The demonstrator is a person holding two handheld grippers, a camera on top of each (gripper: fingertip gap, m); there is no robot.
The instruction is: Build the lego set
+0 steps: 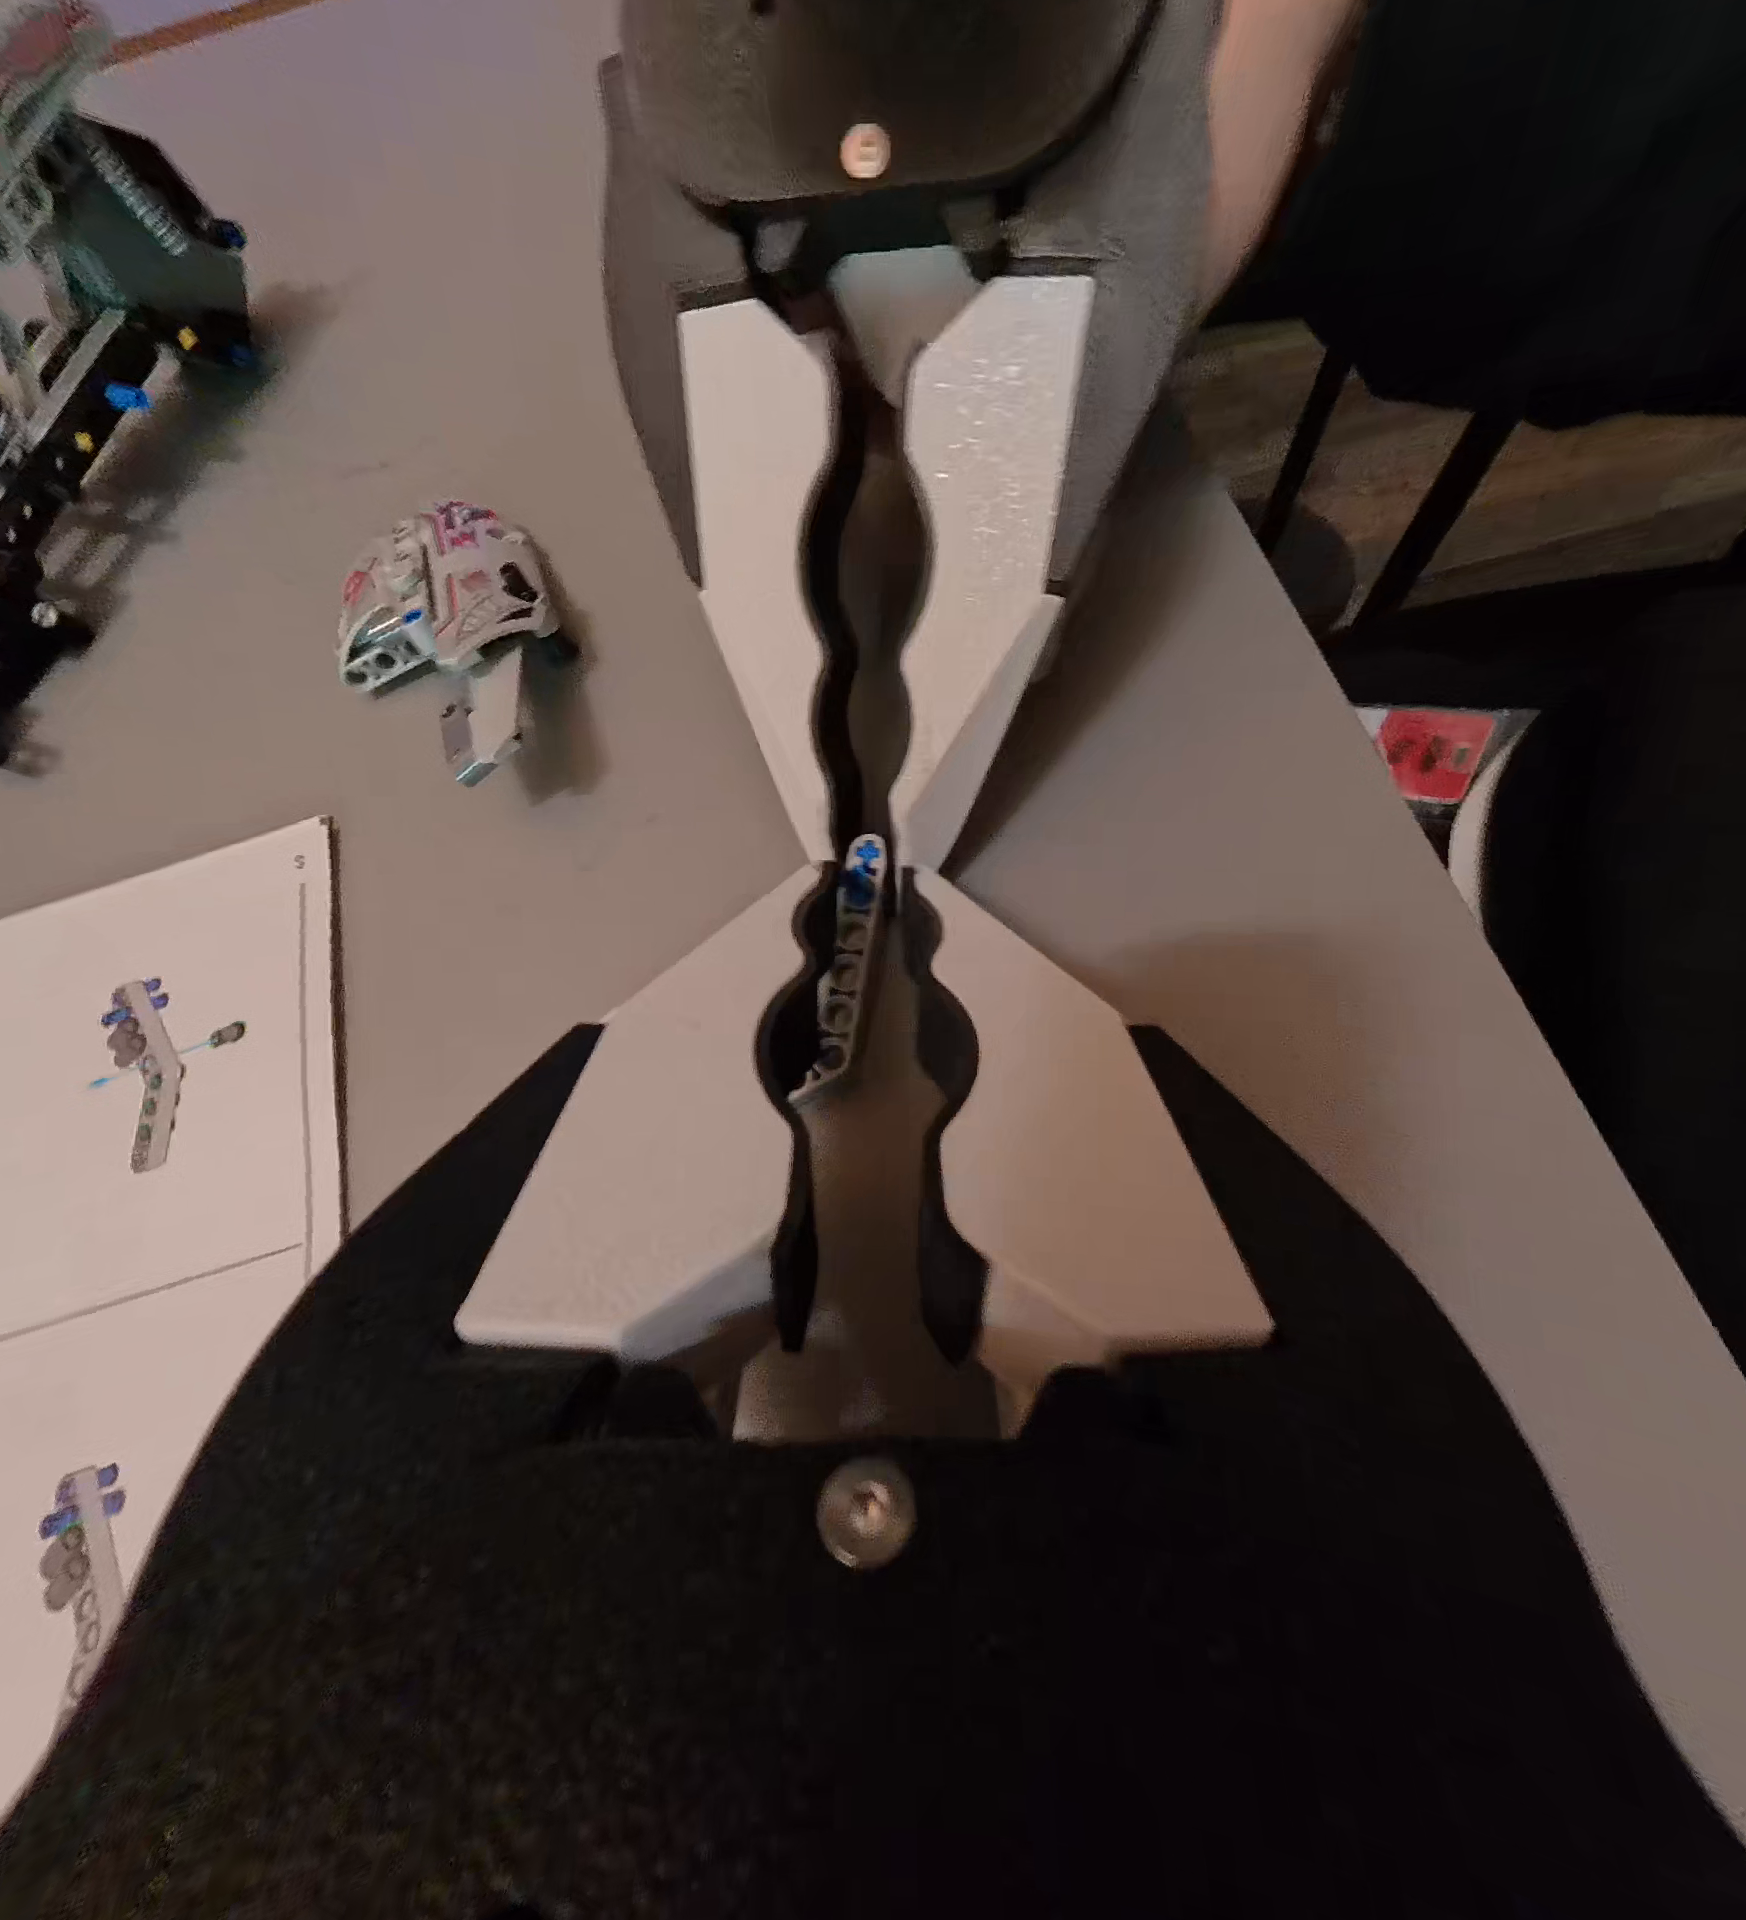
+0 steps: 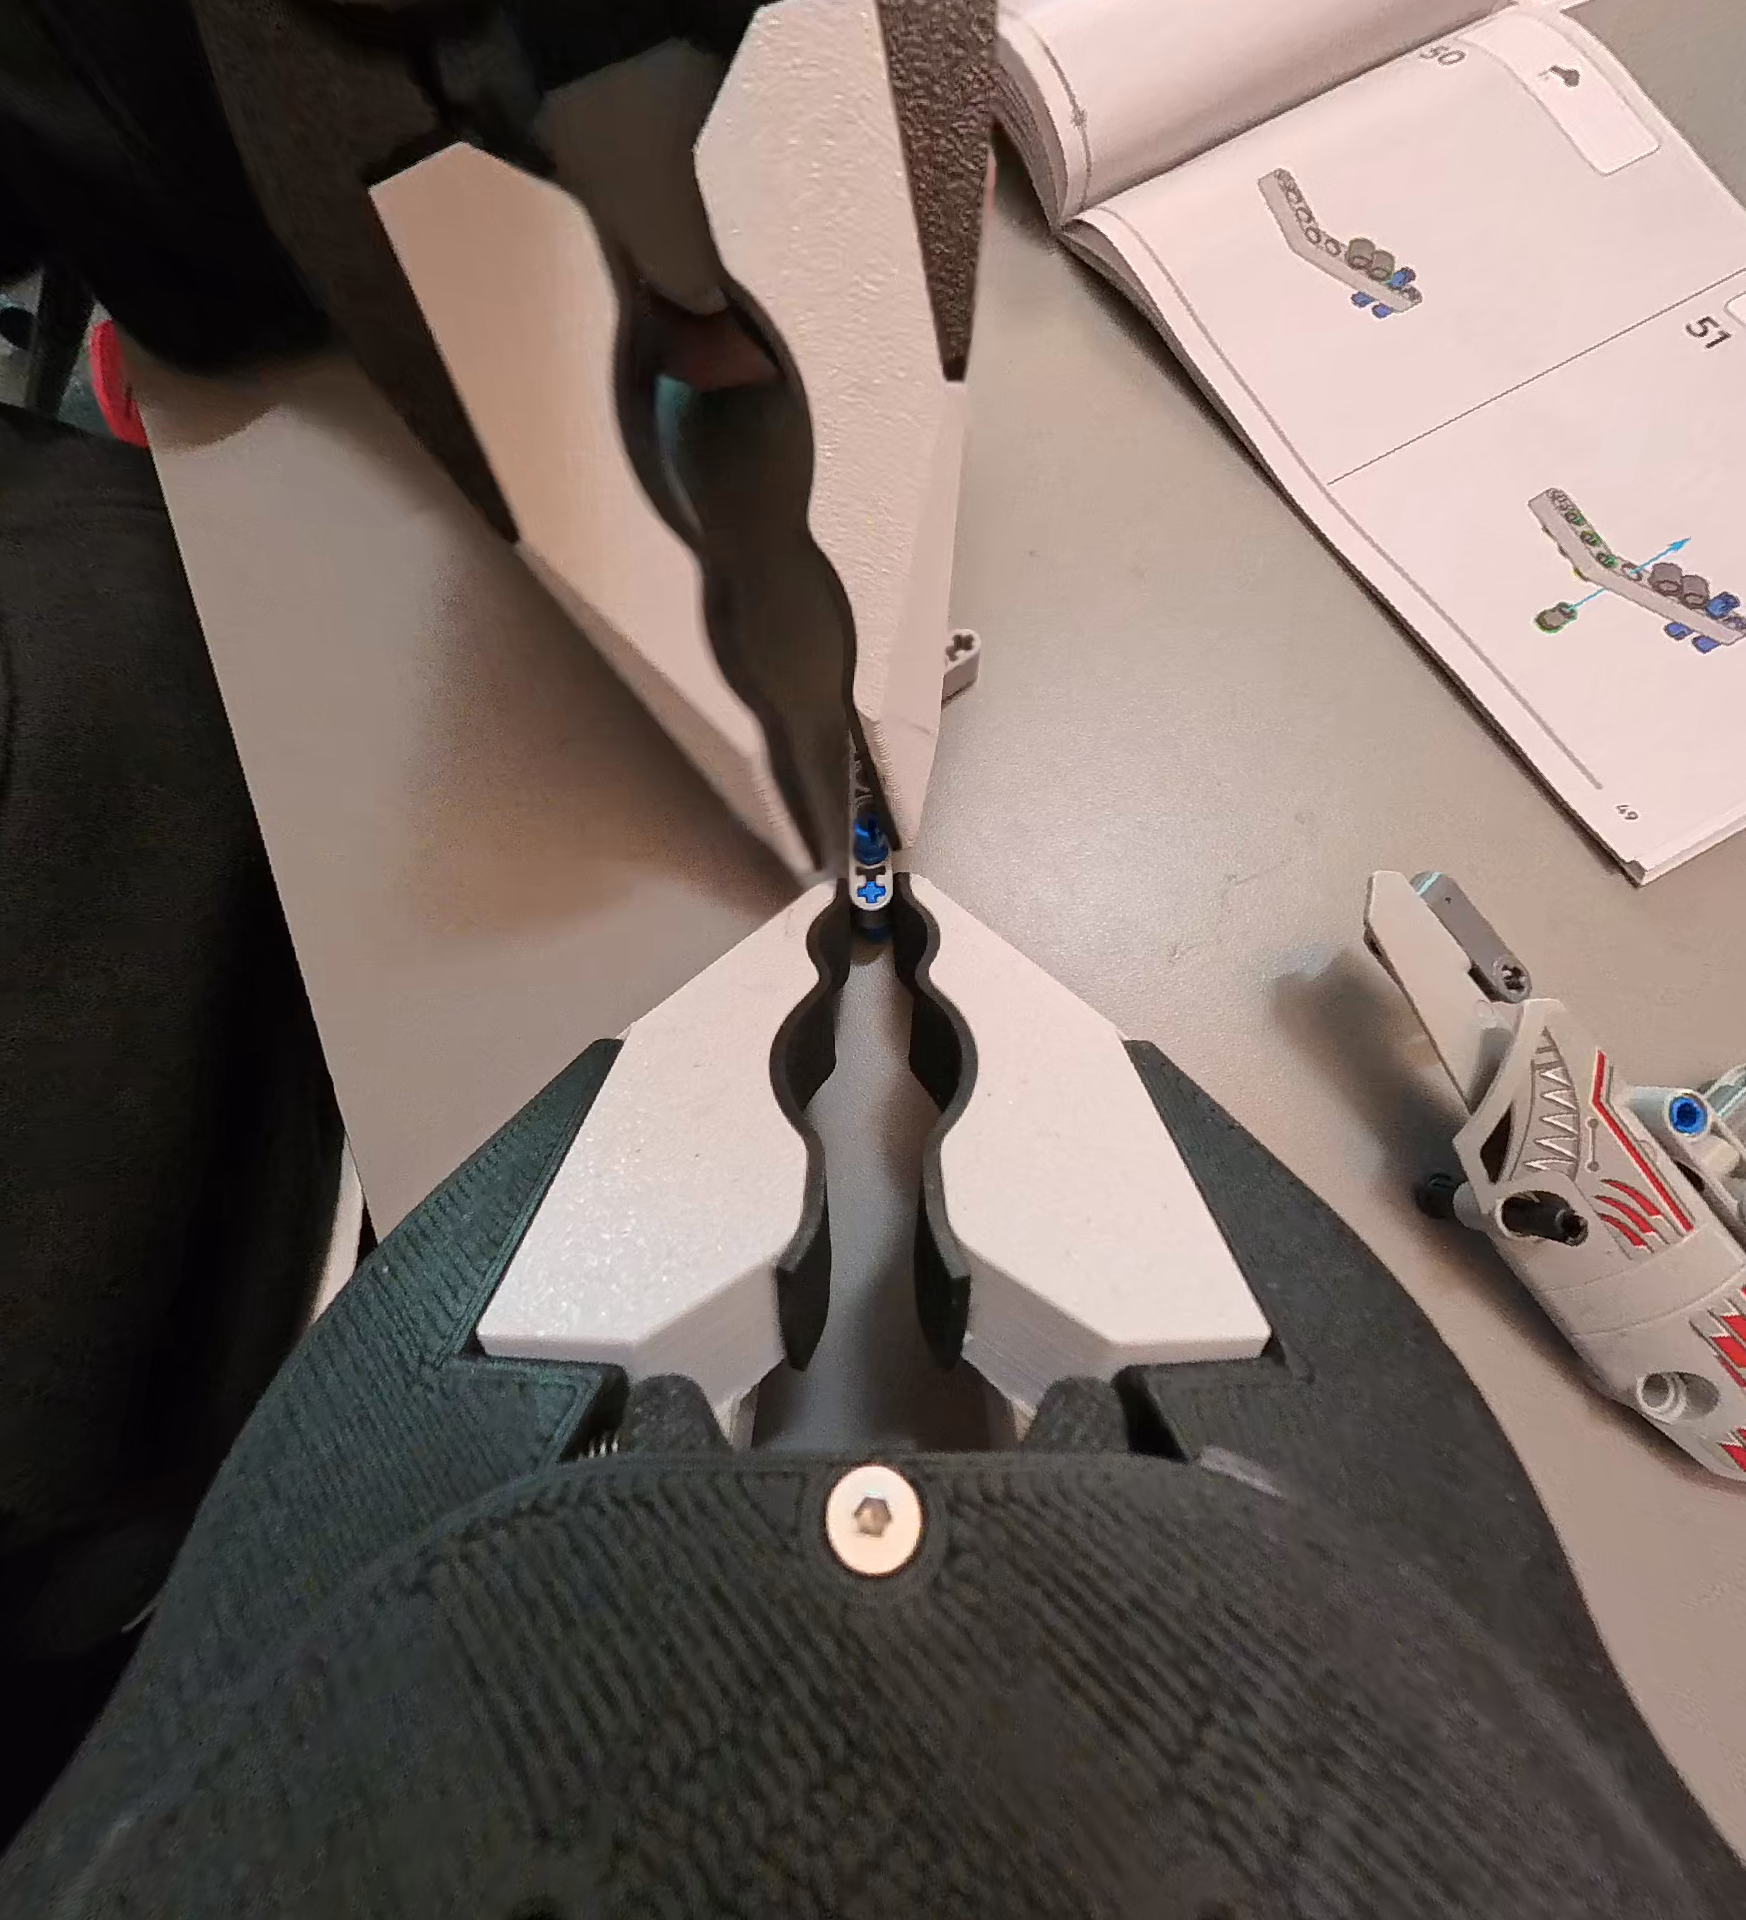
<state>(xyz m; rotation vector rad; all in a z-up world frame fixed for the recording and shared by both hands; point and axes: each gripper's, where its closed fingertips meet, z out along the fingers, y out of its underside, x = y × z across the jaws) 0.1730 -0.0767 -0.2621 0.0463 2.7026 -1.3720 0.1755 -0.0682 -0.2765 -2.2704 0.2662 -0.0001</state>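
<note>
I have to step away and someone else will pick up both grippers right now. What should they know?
Left gripper: shut on the grey holed beam, which lies along its fingers.
Right gripper: tips meet the left's, shut on the beam's end with its blue pins.
On the table: open instruction booklet, printed grey panel piece, a small grey piece behind the left gripper, larger build far left.
Done: blue pins seated.
Left: probably the booklet's next pieces.

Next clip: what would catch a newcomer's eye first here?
The two grippers meeting tip to tip at centre, the left gripper clamping a grey beam with blue pins, the right gripper pinching its end. Next, the printed shell piece on the table right of them, below the open manual.
</note>
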